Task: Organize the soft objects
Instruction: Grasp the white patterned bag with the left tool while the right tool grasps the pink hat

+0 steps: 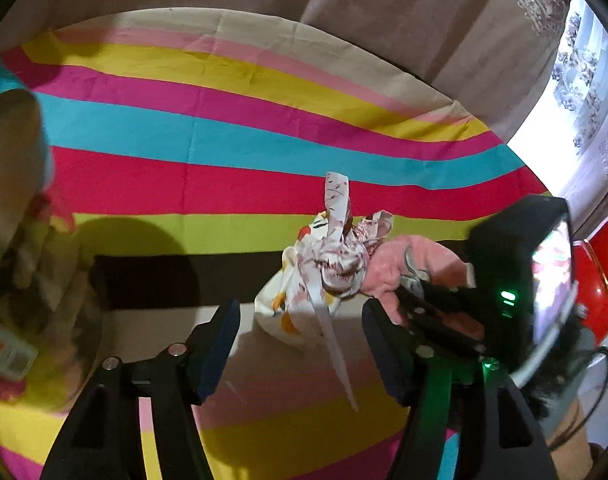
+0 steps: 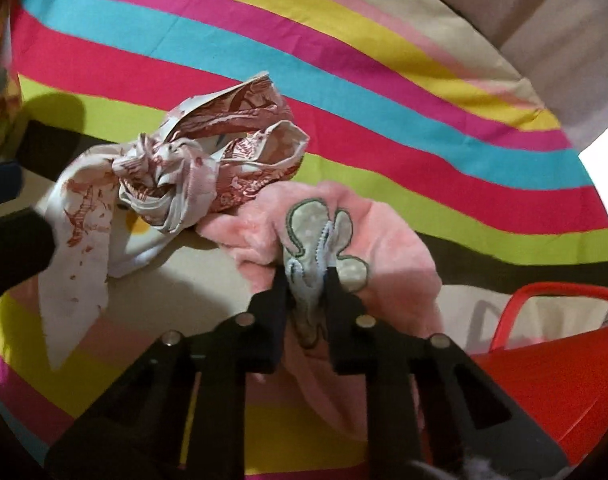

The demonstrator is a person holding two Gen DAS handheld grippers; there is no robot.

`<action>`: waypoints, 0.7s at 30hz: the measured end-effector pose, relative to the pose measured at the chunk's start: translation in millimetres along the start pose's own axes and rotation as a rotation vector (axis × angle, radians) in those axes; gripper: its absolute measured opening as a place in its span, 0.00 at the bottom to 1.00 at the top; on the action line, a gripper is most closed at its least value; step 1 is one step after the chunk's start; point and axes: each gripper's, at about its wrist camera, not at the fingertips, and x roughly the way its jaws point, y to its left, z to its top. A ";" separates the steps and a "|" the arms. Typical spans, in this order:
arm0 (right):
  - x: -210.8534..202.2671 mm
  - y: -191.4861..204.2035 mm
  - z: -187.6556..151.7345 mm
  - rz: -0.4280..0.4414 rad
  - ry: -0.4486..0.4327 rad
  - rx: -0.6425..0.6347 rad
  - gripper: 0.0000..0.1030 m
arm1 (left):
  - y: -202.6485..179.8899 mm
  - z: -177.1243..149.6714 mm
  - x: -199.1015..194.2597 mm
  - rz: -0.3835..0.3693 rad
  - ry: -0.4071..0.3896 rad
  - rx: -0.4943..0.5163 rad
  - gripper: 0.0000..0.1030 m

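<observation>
A fluffy pink garment [image 2: 384, 248] with a grey-green appliqué lies on the striped bedsheet [image 2: 344, 92]. My right gripper [image 2: 306, 276] is shut on a fold of it at the appliqué. In the left wrist view the pink garment [image 1: 400, 264] shows just right of centre, with the right gripper [image 1: 424, 300] on it. Beside it lies a knotted white cloth with a red print [image 2: 176, 172] on top of a white piece with orange spots [image 1: 280, 312]. My left gripper [image 1: 300, 348] stands open just short of the knotted cloth [image 1: 340, 260], nothing between its fingers.
A red basket [image 2: 552, 360] stands at the lower right, also seen at the right edge as the red basket [image 1: 592, 292]. A patterned container [image 2: 0, 80] stands at the left edge. Beige fabric [image 1: 404, 20] rises behind the bed, and a bright window [image 1: 576, 92] lies to the right.
</observation>
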 end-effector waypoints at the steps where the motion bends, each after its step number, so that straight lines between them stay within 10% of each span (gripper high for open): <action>1: -1.4 -0.7 -1.3 0.009 0.000 0.005 0.14 | 0.4 0.9 3.1 -0.011 0.004 0.000 0.63; 11: -29.1 -13.3 -21.9 0.113 -0.031 0.075 0.11 | -1.9 2.0 49.5 -0.016 0.074 0.028 0.62; 18: -57.8 -15.0 -47.4 0.161 -0.051 0.089 0.11 | -1.6 -4.0 43.5 0.012 0.049 0.056 0.14; 21: -70.4 -16.7 -60.3 0.184 -0.057 0.097 0.11 | -0.8 -8.6 32.9 0.005 0.041 0.054 0.10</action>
